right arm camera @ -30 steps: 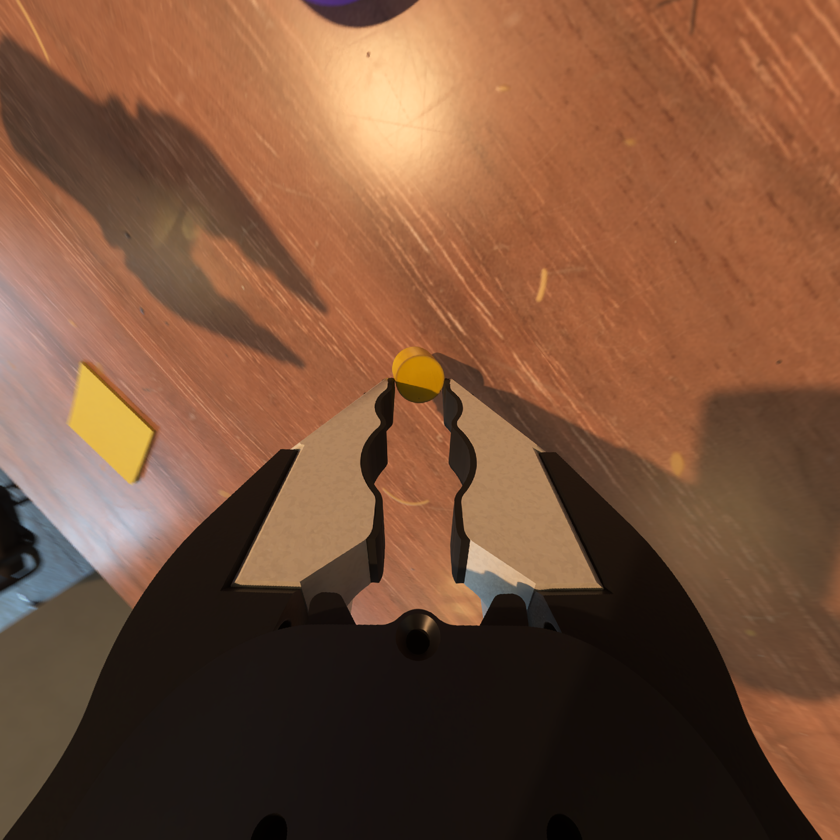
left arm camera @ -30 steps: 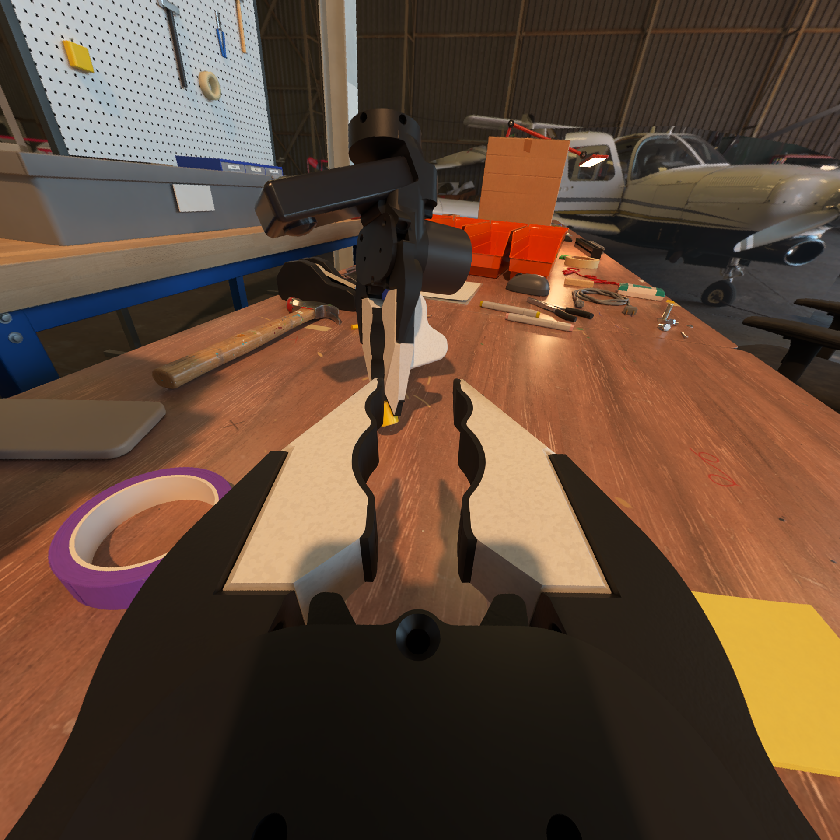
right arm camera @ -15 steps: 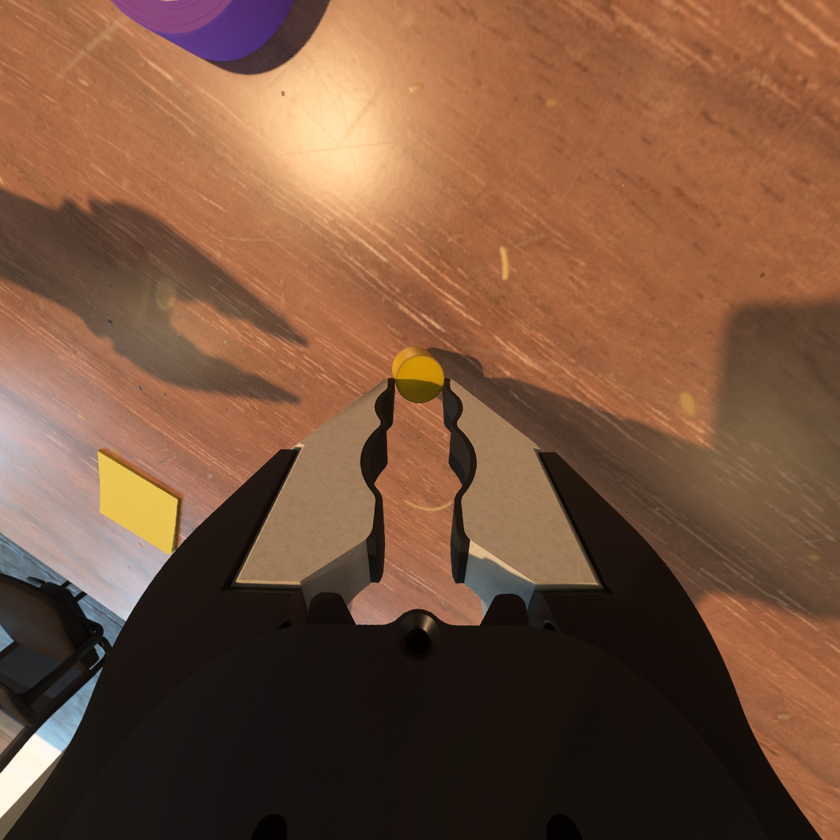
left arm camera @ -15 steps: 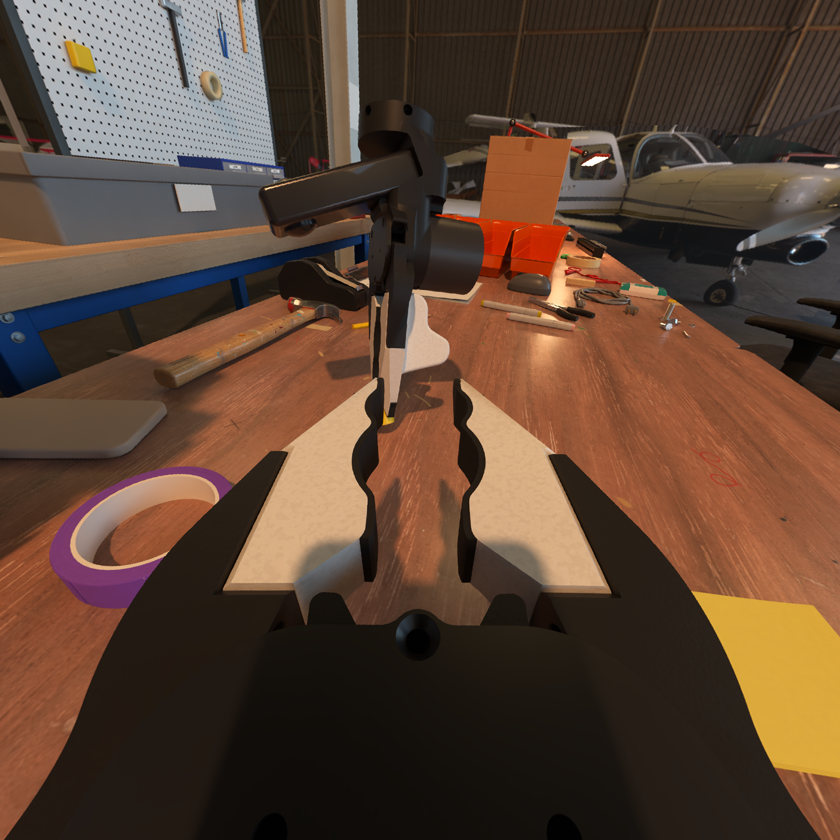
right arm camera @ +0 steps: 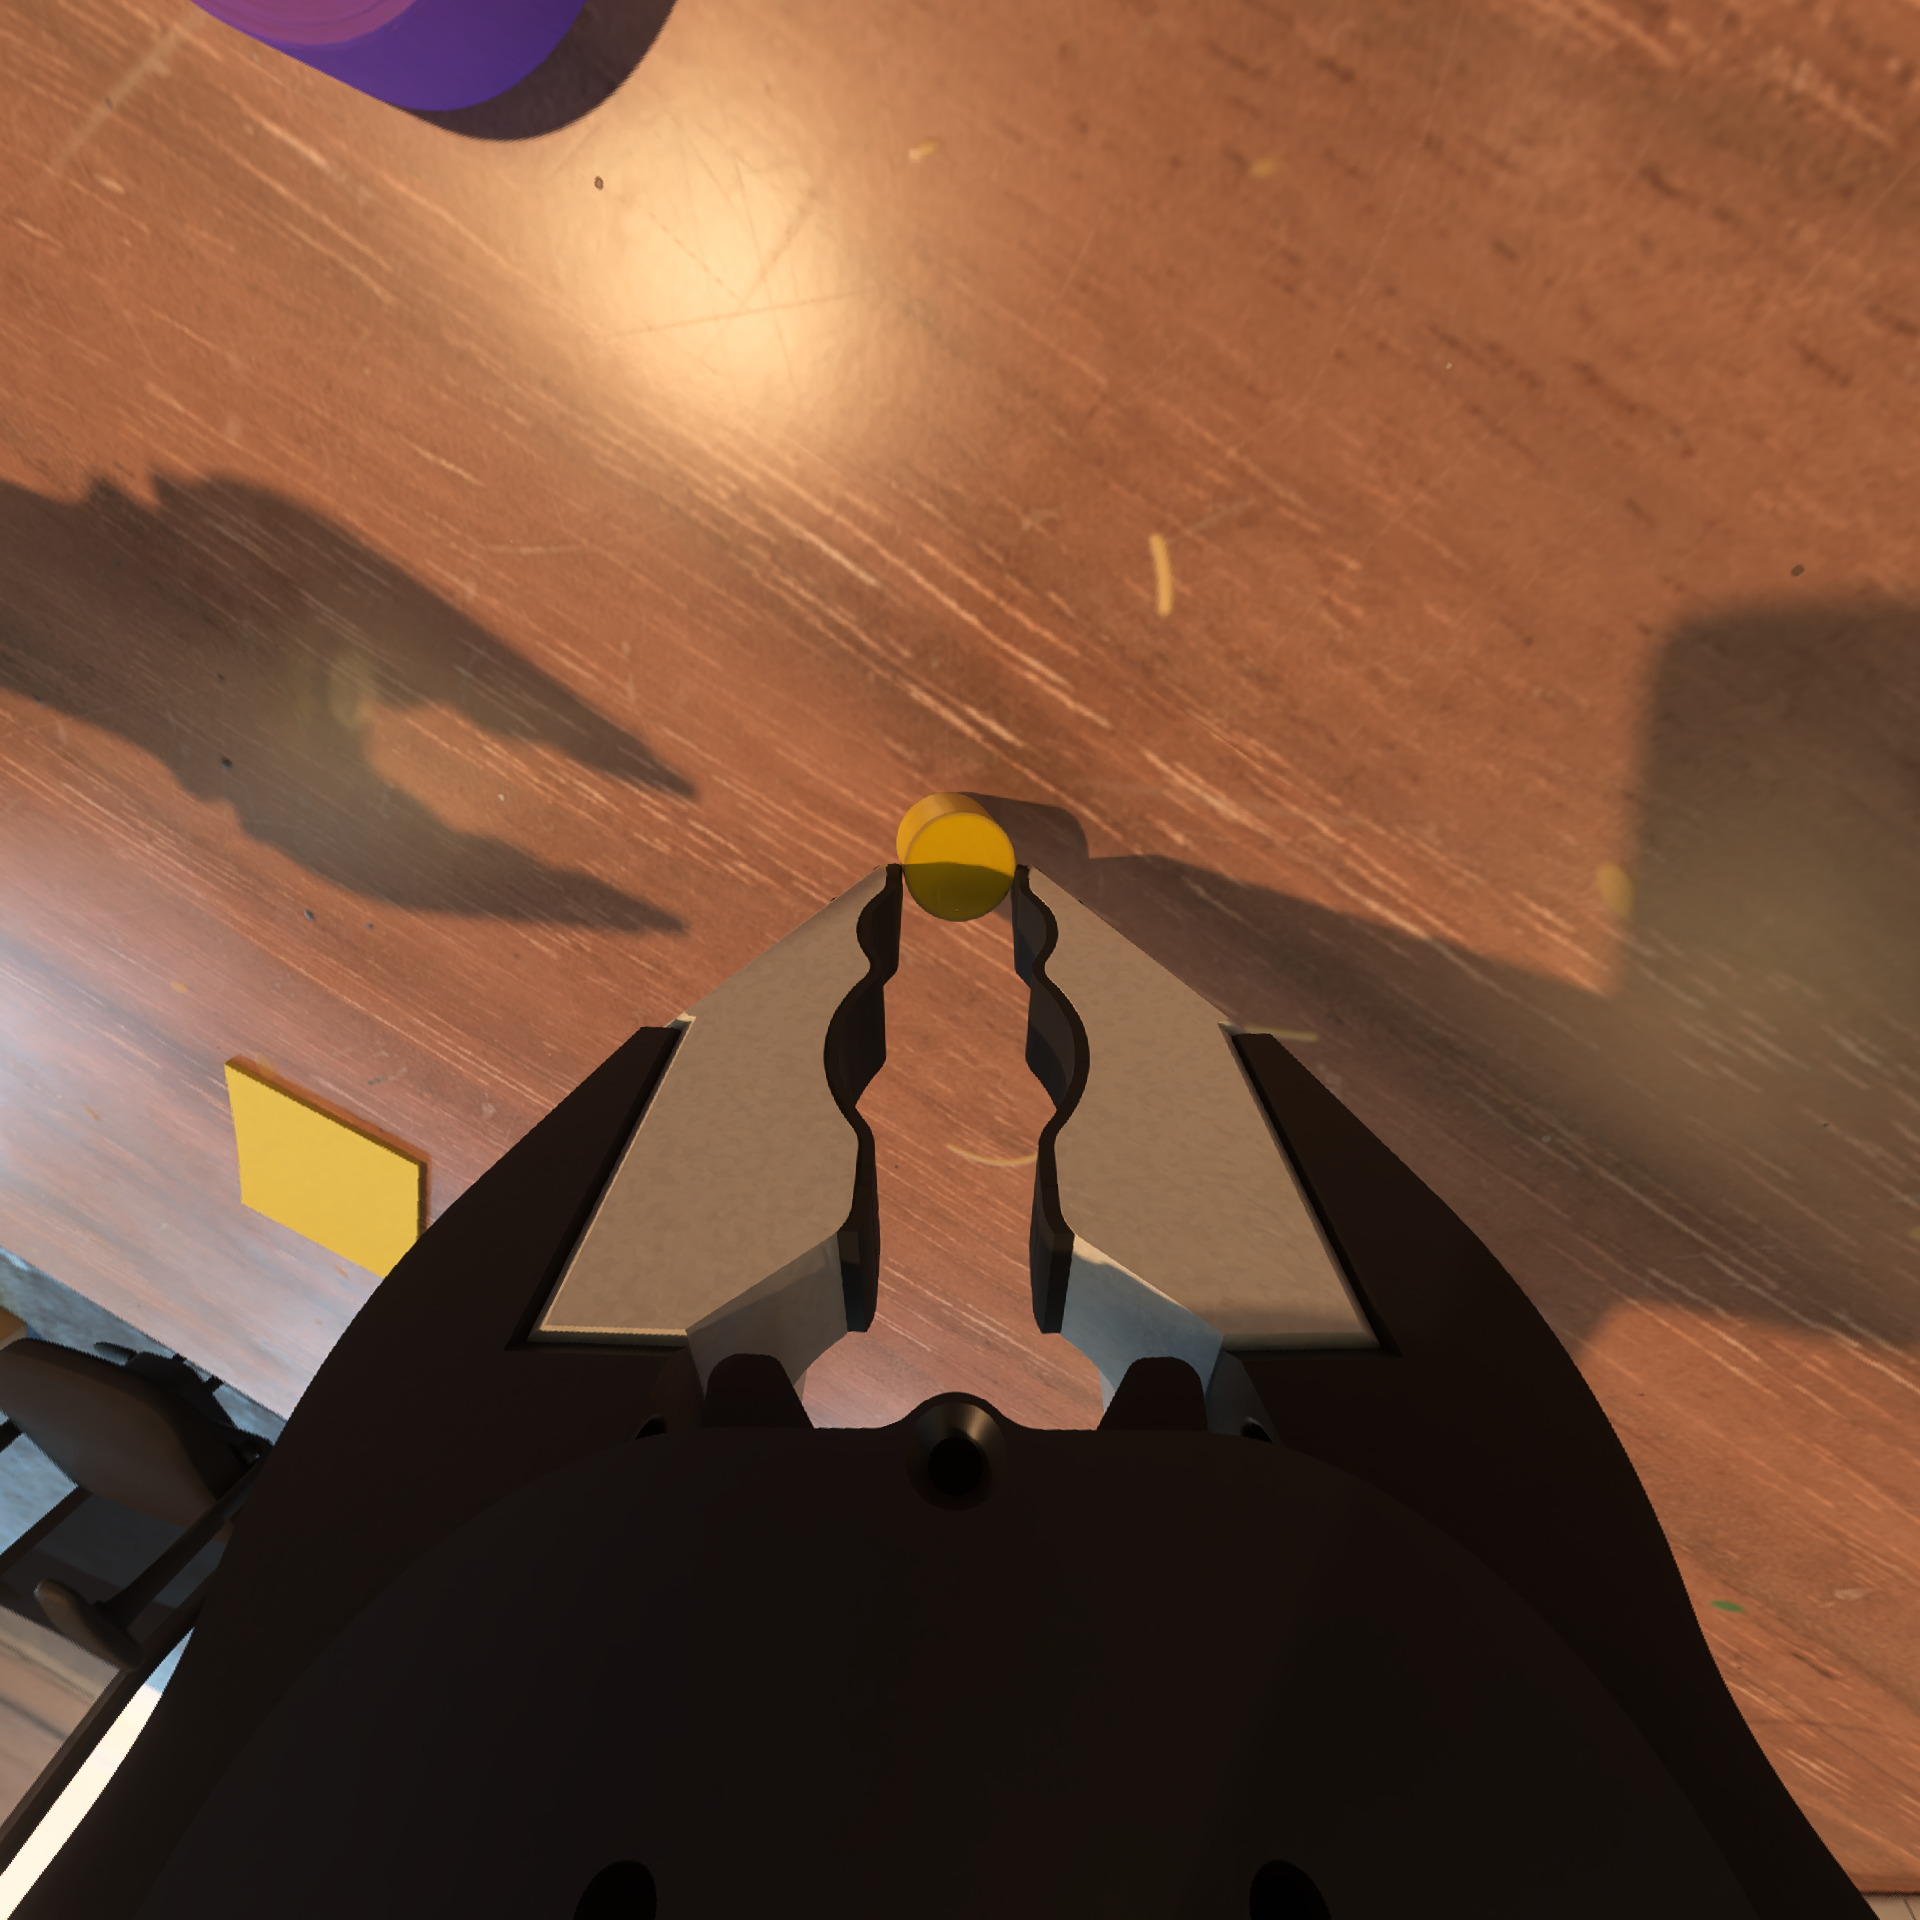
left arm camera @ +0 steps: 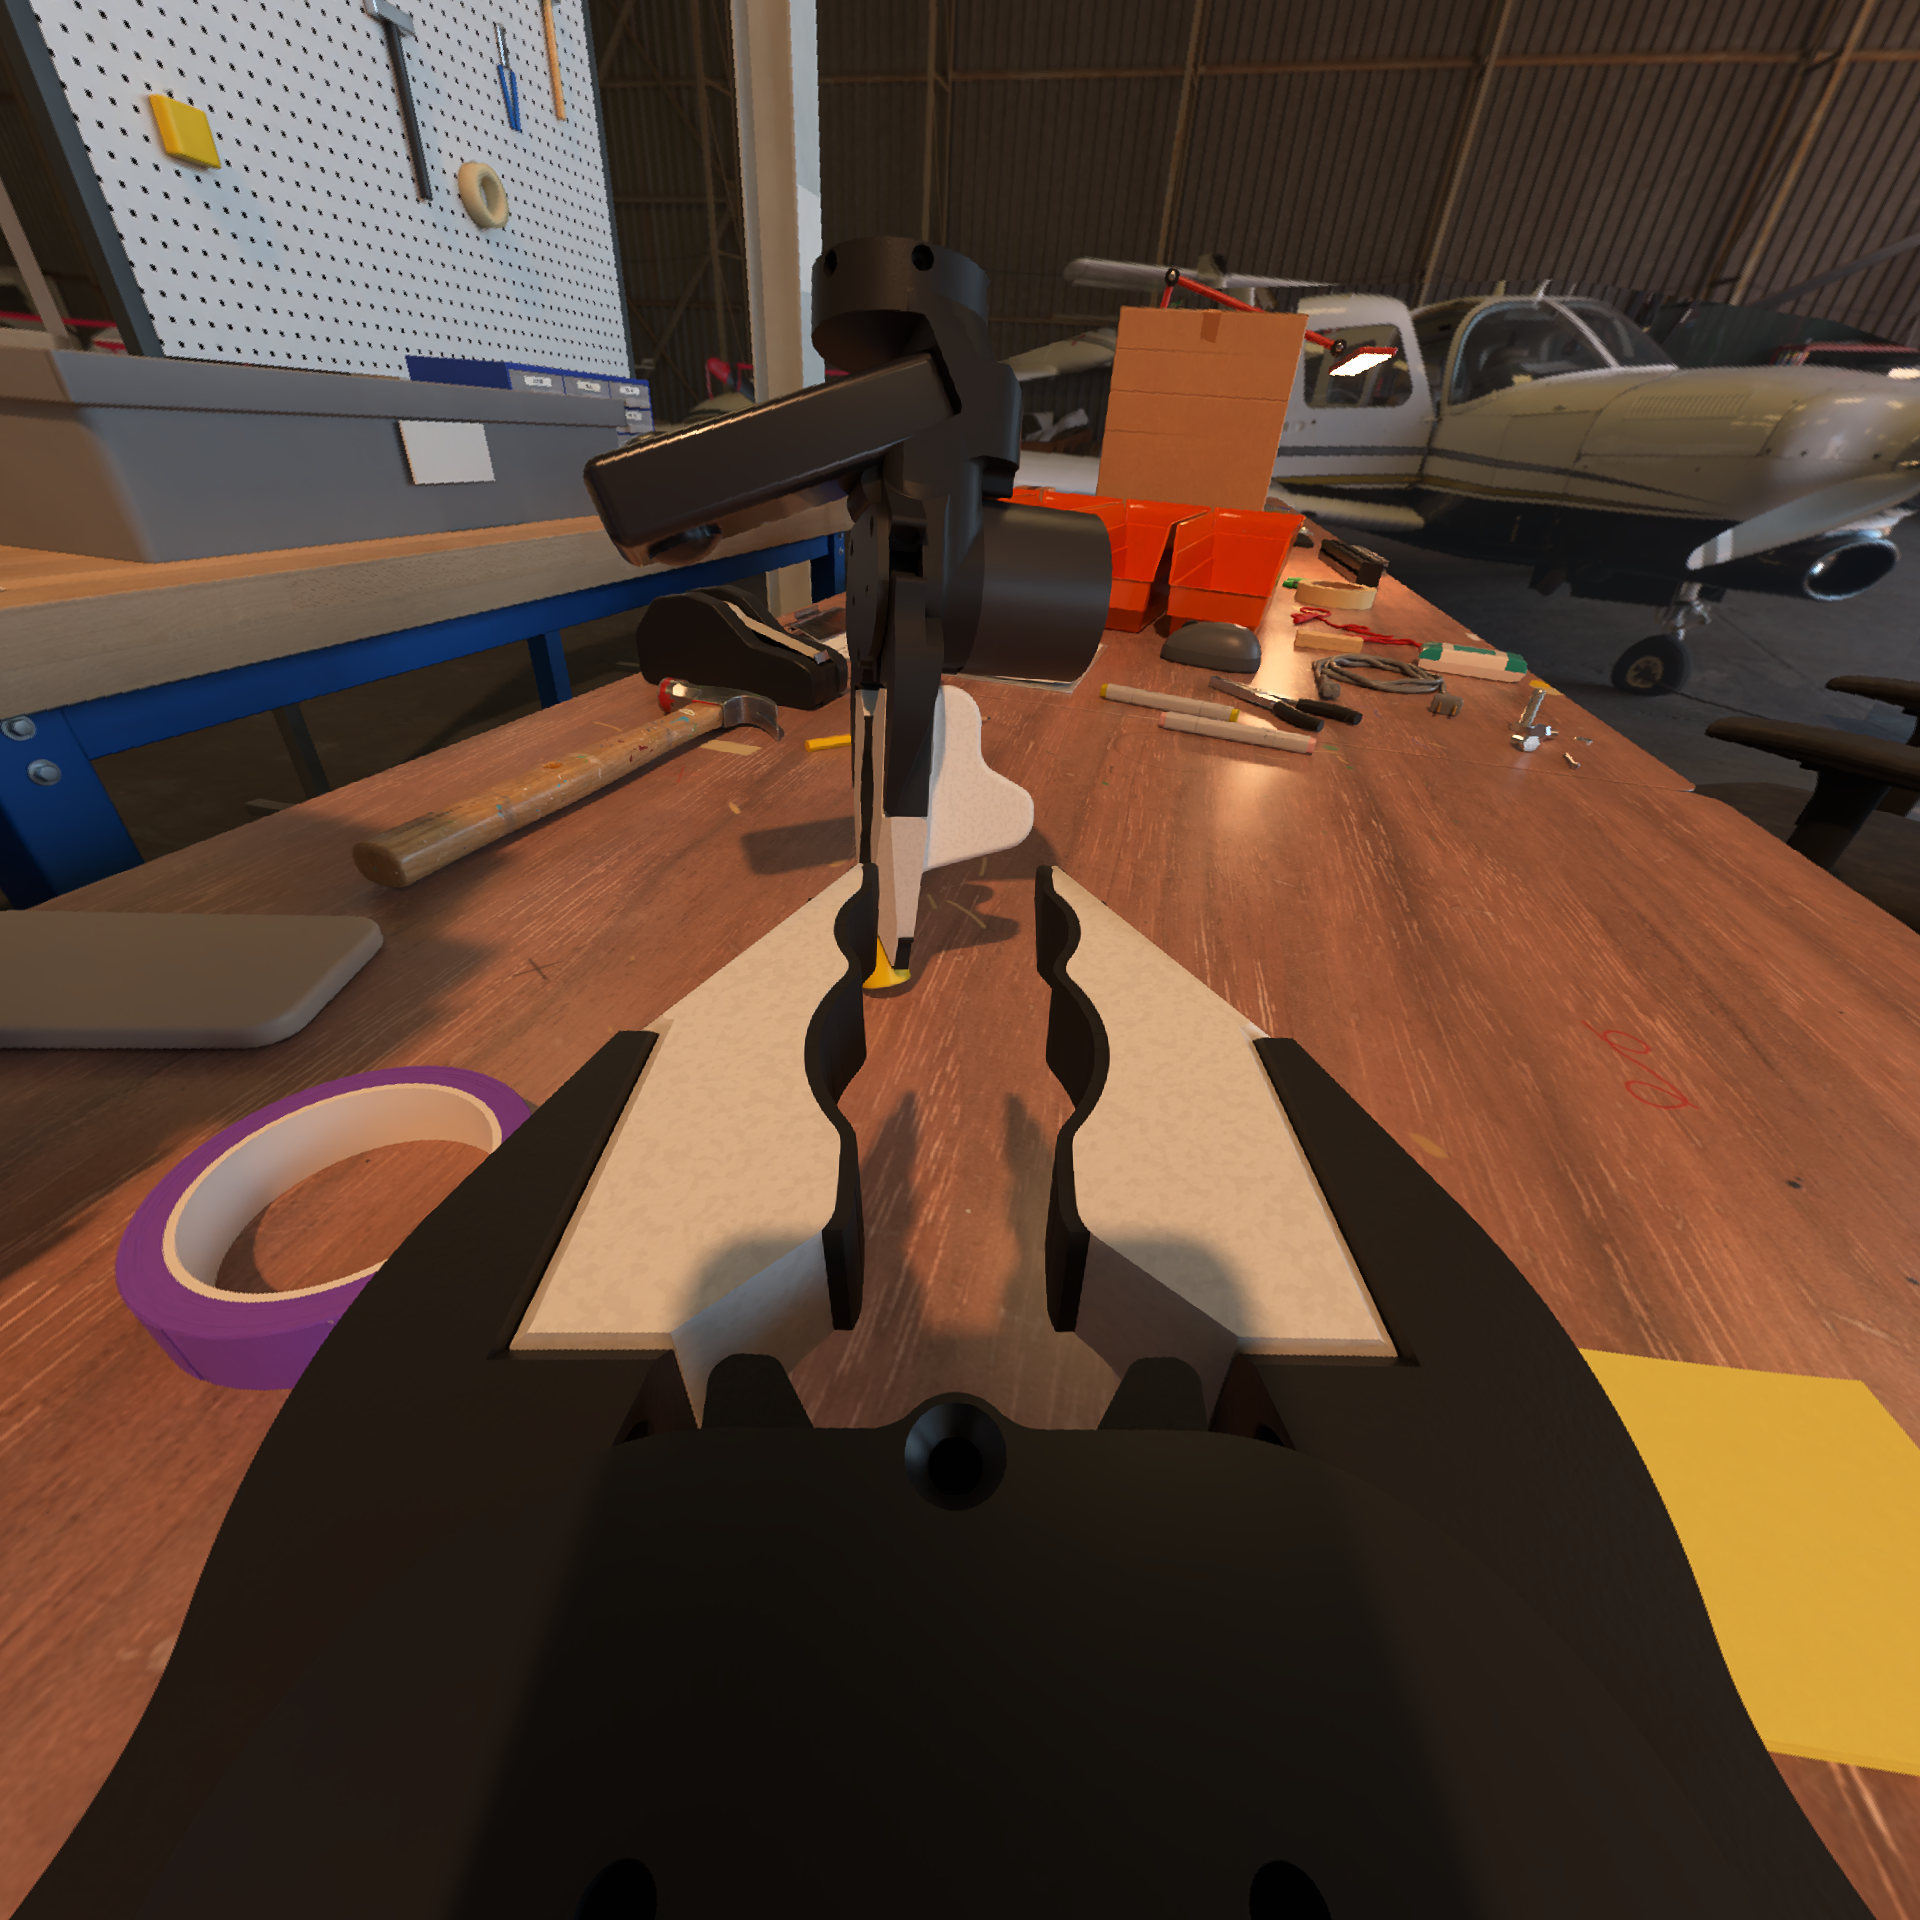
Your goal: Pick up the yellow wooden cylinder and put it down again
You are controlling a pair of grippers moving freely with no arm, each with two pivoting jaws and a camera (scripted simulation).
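Since the yellow wooden cylinder point(right arm camera: 954, 858) sits pinched betw. the very tips of the right gripper point(right arm camera: 954, 883), pointing straight down, it looks about at the wooden table point(right arm camera: 1351, 416) — contact unclear. Tip grip leaves room for release. Left gripper point(left arm camera: 951, 883) idles low, fingers spread, empty — near purple tape roll point(left arm camera: 301, 1216).

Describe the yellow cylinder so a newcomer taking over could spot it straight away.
On the long wooden workbench, find the right gripper pointing straight down, beyond the purple tape roll. The yellow wooden cylinder is the small round peg pinched between its fingertips, stubby and upright, unlike the flat yellow square sheet nearby.
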